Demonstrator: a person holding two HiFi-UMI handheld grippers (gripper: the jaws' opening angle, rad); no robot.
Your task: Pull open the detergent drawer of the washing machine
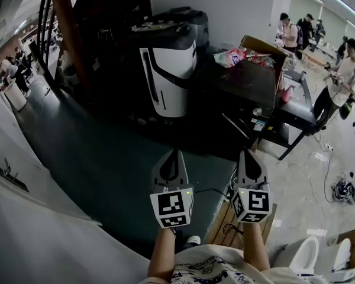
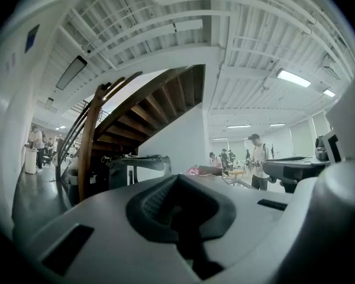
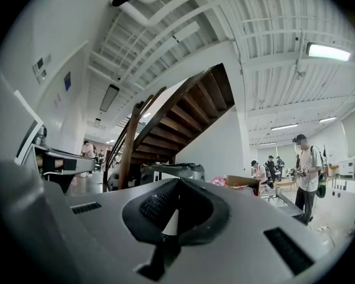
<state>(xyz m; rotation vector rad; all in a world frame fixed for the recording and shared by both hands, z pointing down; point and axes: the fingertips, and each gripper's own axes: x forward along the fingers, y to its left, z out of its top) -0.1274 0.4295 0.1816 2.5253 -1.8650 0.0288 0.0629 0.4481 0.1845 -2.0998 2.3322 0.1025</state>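
Jaws shut on nothing, left gripper (image 1: 175, 155) and right gripper (image 1: 247, 155) alike; white machine (image 1: 168, 70) beyond half in shadow, detail unreadable.

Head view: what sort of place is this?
Probably a large open workshop or lab hall: a wooden staircase rises at the left, several people stand working at the far right, and cables lie on the floor.

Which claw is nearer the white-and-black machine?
Left. The left claw is lined up in front of the white-and-black machine; the right claw is off to its right, facing the black table.
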